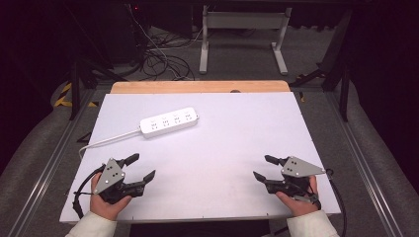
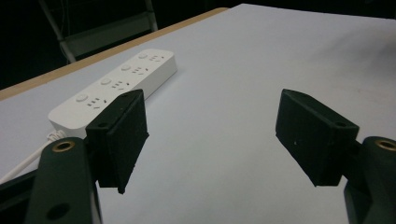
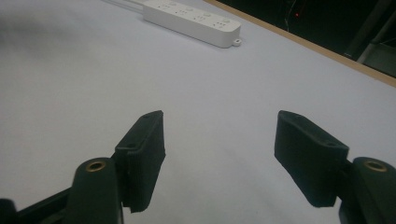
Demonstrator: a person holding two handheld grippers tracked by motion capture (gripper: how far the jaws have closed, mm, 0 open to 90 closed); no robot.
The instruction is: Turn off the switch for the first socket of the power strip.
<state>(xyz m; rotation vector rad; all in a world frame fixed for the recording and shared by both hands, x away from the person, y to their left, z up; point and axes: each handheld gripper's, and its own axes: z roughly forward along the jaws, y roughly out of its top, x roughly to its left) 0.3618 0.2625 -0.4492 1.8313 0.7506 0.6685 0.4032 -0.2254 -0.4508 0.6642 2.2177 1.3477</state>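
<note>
1. Power strip: white, four sockets in a row, lying flat on the far left part of the white table, turned at a slight slant, its white cord trailing off toward the table's left edge.
2. Left gripper sits at the near left corner, held in the person's left hand, jaws spread wide with only bare tabletop between them.
3. From the left gripper view, the power strip lies just past the left jaw, near it but apart, no contact.
4. Right gripper is over at the near right, in the right hand, jaws wide apart too and gripping nothing.
5. In the right gripper view the power strip is well off, up at the far end of the table, with open white surface between it and the jaws.
6. Both grippers point inward and forward, well apart from each other, low over the table.
7. Beyond the white top, a wooden edge strip runs along the far side.
</note>
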